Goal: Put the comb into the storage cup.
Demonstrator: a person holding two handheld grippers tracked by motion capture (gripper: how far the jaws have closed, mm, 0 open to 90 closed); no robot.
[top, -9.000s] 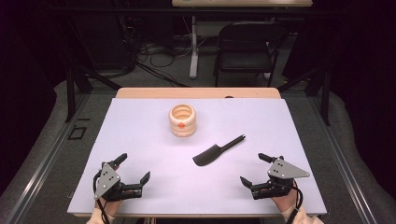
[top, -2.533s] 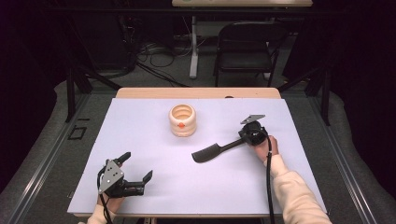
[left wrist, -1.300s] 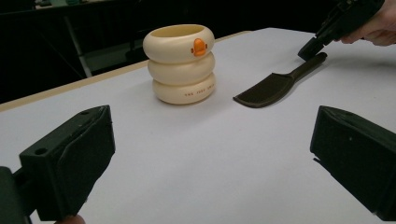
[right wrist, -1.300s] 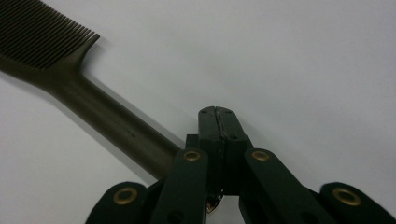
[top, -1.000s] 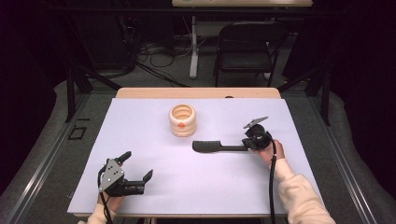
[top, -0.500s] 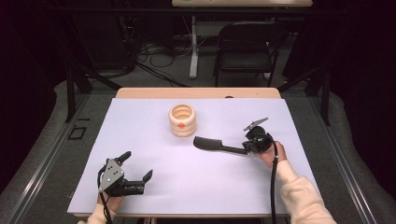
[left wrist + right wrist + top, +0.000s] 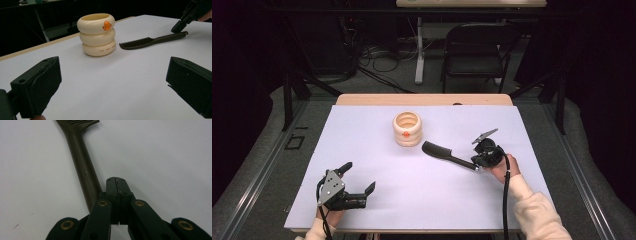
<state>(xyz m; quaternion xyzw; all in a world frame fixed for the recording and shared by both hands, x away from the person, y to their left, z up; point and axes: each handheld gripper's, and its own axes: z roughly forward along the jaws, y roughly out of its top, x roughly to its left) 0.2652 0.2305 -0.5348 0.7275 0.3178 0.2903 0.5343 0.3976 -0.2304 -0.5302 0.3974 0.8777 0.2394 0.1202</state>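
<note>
A black comb (image 7: 447, 155) lies flat on the white table (image 7: 422, 200), its toothed head pointing at the cream ringed cup (image 7: 407, 128). My right gripper (image 7: 475, 163) is shut with nothing between its jaws, its tip resting beside the end of the comb's handle. In the right gripper view the closed jaws (image 7: 116, 181) sit just right of the handle (image 7: 82, 162). My left gripper (image 7: 359, 176) rests open at the table's front left. Between its jaws (image 7: 113, 82) the left gripper view shows the cup (image 7: 97, 35), the comb (image 7: 150, 41) and the right gripper (image 7: 178, 26) beyond.
The cup carries a small orange mark (image 7: 106, 25) on its top ring. A wooden table edge (image 7: 422, 99) runs along the back. A black chair (image 7: 474, 45) and cables stand on the floor behind.
The comb has turned: its head swung up toward the cup while the handle end came nearer the person, with the shut right gripper beside it. The left gripper stayed put.
</note>
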